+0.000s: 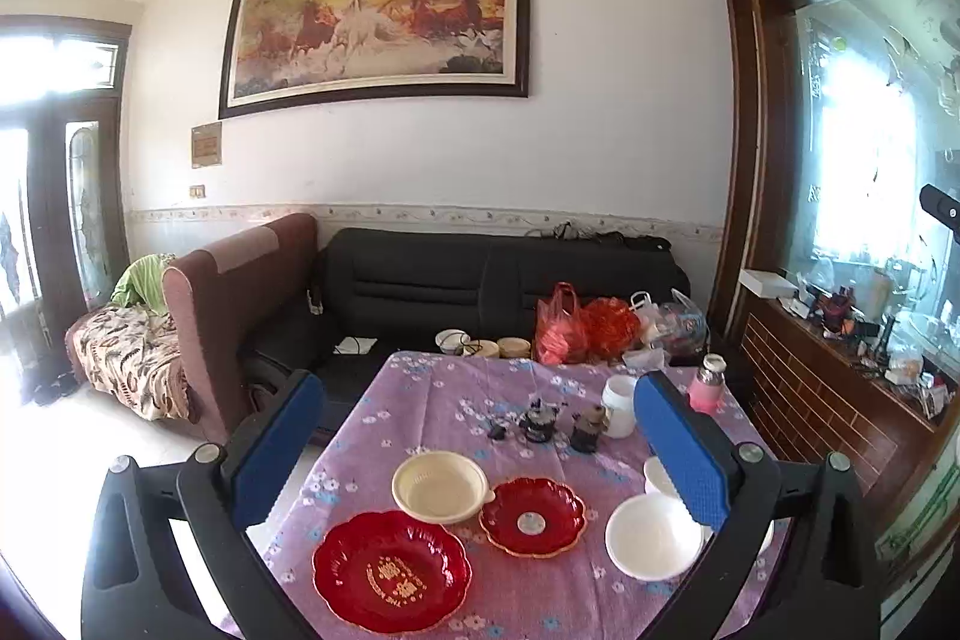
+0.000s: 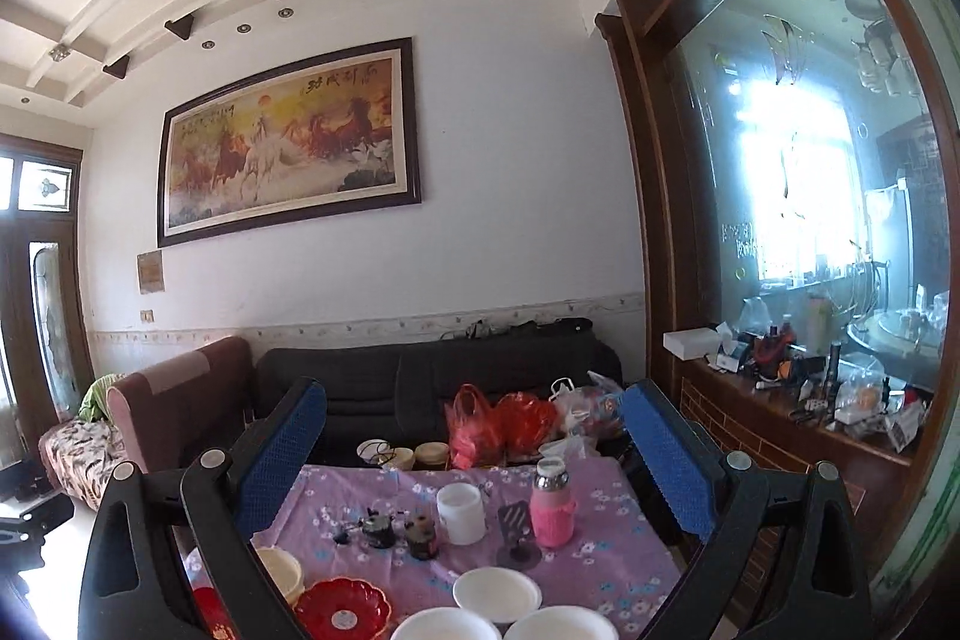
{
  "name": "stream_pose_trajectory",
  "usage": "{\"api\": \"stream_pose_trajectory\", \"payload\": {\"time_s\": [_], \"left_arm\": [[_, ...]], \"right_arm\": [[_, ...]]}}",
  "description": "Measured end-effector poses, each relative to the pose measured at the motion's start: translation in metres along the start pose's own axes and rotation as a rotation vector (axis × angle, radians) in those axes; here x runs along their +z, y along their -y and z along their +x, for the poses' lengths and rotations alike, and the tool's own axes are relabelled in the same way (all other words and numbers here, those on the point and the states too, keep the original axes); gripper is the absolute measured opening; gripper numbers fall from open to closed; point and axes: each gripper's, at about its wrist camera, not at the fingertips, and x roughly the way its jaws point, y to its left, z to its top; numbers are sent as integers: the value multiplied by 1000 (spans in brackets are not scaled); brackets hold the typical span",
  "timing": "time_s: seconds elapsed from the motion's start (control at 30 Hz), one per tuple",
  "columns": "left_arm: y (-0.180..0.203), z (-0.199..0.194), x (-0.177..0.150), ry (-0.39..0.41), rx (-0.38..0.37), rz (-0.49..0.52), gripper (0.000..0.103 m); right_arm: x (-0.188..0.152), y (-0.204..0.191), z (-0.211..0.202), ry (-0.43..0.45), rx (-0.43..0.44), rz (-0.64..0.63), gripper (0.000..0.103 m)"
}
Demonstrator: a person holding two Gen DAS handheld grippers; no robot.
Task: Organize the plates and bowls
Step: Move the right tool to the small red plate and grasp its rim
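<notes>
Plates and bowls lie unsorted on the worktop [image 1: 420, 388], which is covered with a purple flowered cloth, so the organizing looks not yet begun. A large red plate [image 1: 391, 571] with gold lettering lies nearest the camera in the left wrist view. Just beyond it is a smaller red scalloped plate [image 1: 533, 517] with a gold rim, and a cream bowl [image 1: 440, 487] touches or slightly overlaps that plate's edge. To the right sits a white bowl [image 1: 651, 538], with another white one partly hidden behind a blue pad. The right wrist view shows three white bowls [image 2: 497, 595] close together at the near edge.

The left gripper [image 1: 480, 454] hangs above the worktop with its jaws spread as wide as they go and nothing between them. The right gripper [image 2: 474, 454] is likewise wide open and empty, pointed level at the sofa [image 2: 432, 382]. Both seem raised to survey the spread before choosing a piece. A white cup [image 2: 461, 514], a pink bottle [image 2: 552, 508] and small dark teaware [image 2: 399, 532] stand further back, well apart from the dishes, likely not part of the job.
</notes>
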Motion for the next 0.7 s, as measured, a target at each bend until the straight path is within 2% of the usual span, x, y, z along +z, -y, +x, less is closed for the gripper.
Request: {"api": "stream_pose_trajectory", "payload": {"time_s": [0.1,0.2,0.3,0.47,0.6,0.7], "left_arm": [[-5,19,9,-2,-35,-16,103],[-6,54,-22,-66,-66,-36,103],[-4,91,-72,-167,-118,-70,103],[-5,138,-146,-262,-141,-127,103],[-13,163,-181,-302,-126,-124,103],[-16,176,-197,-321,-125,-110,103]], "right_arm": [[26,-7,23,-36,10,-13,102],[-4,-14,71,-157,77,4,102],[-76,-23,134,-336,153,42,102],[-225,-59,246,-680,245,48,101],[-331,-85,316,-918,292,90,87],[-384,-102,356,-1032,273,87,83]]}}
